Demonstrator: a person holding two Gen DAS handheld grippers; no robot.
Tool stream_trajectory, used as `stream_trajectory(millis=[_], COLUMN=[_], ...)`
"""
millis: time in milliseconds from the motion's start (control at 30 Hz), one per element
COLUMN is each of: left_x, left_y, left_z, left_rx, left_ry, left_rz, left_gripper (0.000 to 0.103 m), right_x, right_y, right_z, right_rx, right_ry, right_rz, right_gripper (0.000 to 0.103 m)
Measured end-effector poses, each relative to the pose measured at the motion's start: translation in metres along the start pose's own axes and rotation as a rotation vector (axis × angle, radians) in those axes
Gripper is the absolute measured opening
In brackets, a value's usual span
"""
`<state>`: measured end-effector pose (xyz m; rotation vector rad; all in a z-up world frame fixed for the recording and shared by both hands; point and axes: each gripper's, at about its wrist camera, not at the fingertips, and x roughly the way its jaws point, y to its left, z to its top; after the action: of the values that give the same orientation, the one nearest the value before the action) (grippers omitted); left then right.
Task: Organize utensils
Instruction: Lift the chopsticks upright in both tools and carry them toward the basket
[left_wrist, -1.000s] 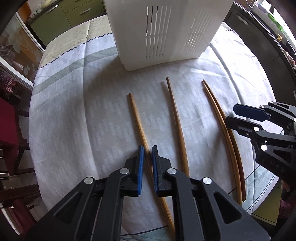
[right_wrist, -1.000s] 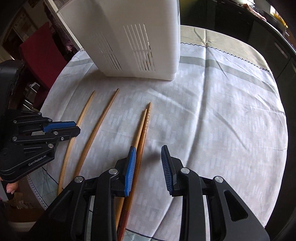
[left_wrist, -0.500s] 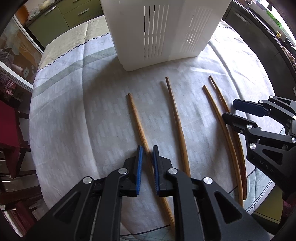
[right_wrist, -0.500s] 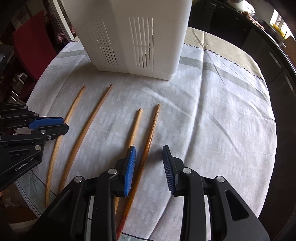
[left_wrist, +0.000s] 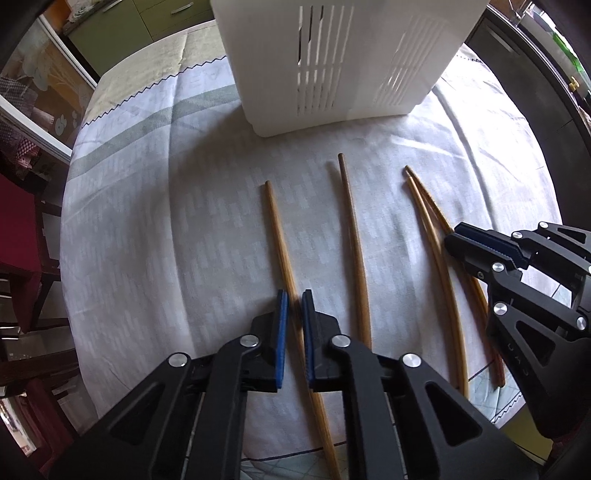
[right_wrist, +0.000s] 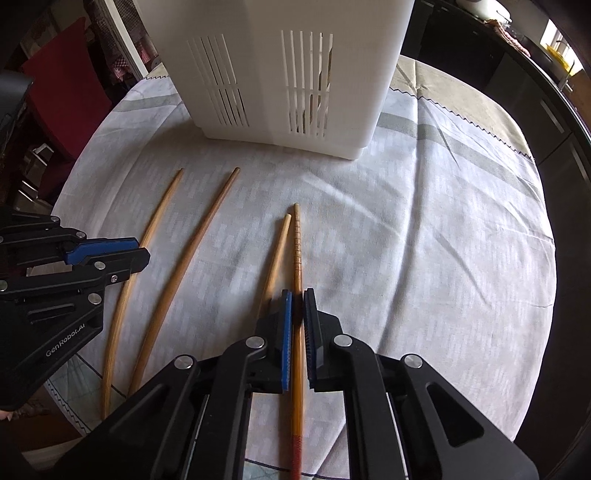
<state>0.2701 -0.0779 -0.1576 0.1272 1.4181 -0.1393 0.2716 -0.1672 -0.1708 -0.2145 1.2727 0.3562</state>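
Four wooden chopsticks lie on the table w/ its pale cloth (left_wrist: 147, 240), tips pointing toward the white slotted caddy (left_wrist: 332, 55) at the far side. Left tongs (left_wrist: 292, 306) are nearly shut around the leftmost chopstick (left_wrist: 277, 229), blue pads on either side of the shaft approx at mid-length; can't tell for sure if pads actually touch the wood, a thin gap shows each side, so prob closing, not yet clamped. Right tongs (right_wrist: 297, 306) are closed on the ringed chopstick (right_wrist: 296, 254), the rightmost one w/ a red butt end, shaft running straight between the pads. Its plain partner (right_wrist: 277, 251) lies just beside, passing under the left pad of the right tongs, not betw the pads. The second chopstick (left_wrist: 354, 240) lies free betw the two tongs. Something wooden shows thru the caddy slots in the right wrist view, so likely a few pieces are already inside. Handling, my read: sticks are light, stiff, thin & round, smooth finish, so apt to roll or pivot in a two-pad pinch. Best hold is near mid-length or a bit toward the thick butt end, squarely across the pads, so the stick doesn't swing when lifted. Risk on the right: dragging the partner along. Next move would need a clean lift, then tipping the stick upright over the caddy opening
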Motion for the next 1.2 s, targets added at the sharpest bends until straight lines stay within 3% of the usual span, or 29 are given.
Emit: stream_trajectory(millis=[233, 500, 1000, 1200], left_x=[0.002, -0.012, -0.088, -0.115], left_y=[-0.01, 0.008, 0.023, 0.023], left_z=[0.008, 0.001, -0.019, -0.025], left_rx=[-0.008, -0.003, 0.003, -0.004], left_ry=[-0.008, -0.042, -0.195, -0.251], left_rz=[0.006, -0.001, -0.025, -0.034], left_gripper=[0.006, 0.006, 0.006, 0.006], right_x=[-0.001, -0.014, -0.128, -0.154], right_y=[0.0, -0.017, -0.031, -0.04], right_z=[0.0, -0.005, -0.023, -0.035], right_rx=[-0.001, 0.024, 0.025, 0.027], right_ry=[-0.006, -0.03, -0.26, -0.318], right_rz=[0.004, 0.044, 0.058, 0.064], right_gripper=[0.007, 0.007, 0.007, 0.007])
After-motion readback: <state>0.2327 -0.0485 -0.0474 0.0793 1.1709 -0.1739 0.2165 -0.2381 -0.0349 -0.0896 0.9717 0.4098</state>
